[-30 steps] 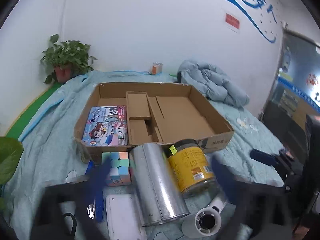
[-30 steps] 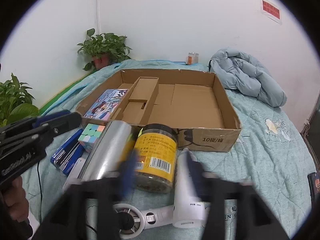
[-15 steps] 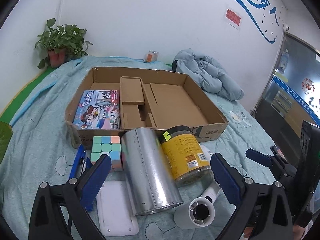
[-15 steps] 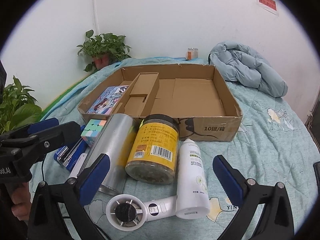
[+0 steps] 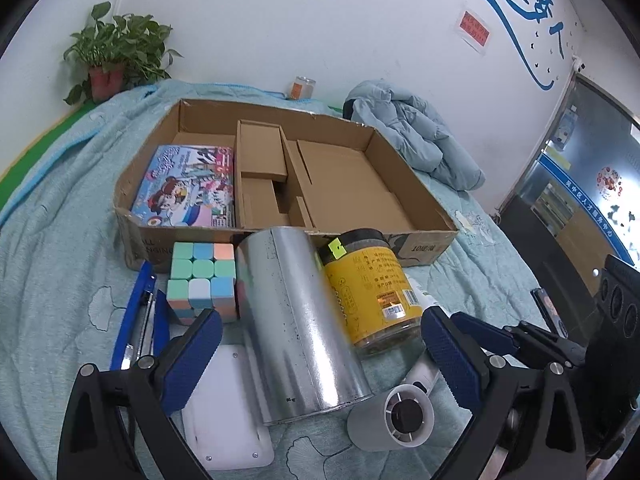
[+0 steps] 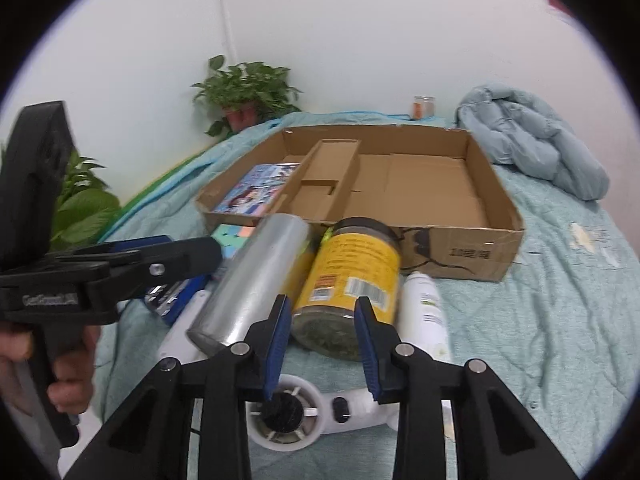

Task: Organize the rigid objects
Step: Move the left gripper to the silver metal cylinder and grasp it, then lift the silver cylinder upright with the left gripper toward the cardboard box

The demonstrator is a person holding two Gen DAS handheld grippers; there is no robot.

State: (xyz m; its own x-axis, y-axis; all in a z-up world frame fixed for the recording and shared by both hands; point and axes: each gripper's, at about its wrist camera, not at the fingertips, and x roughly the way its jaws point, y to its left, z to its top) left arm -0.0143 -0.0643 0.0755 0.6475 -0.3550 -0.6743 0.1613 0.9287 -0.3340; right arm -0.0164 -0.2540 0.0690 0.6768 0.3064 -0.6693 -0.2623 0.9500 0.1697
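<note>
Two grippers: left gripper [image 5: 320, 352] spread wide over silver tin [image 5: 298, 320], right gripper [image 6: 322, 344] half-closed, gripping nothing, lined up w/ yellow jar [image 6: 352, 280] lying just outside cardboard box [image 6: 460, 254], prob. for boxing.

Shiny metal tin [image 5: 298, 324], matt cardboard box [image 5: 424, 242], quilted cloth bedcover [image 5: 52, 216], glossy w/ plastic jar [image 6: 352, 280]

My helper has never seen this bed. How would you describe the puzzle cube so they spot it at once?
Find the big open cardboard box on the bed. Just outside its near wall, by the left corner, sits the puzzle cube, between a blue stapler and a silver can. It is the only pastel, checkered block there.
</note>
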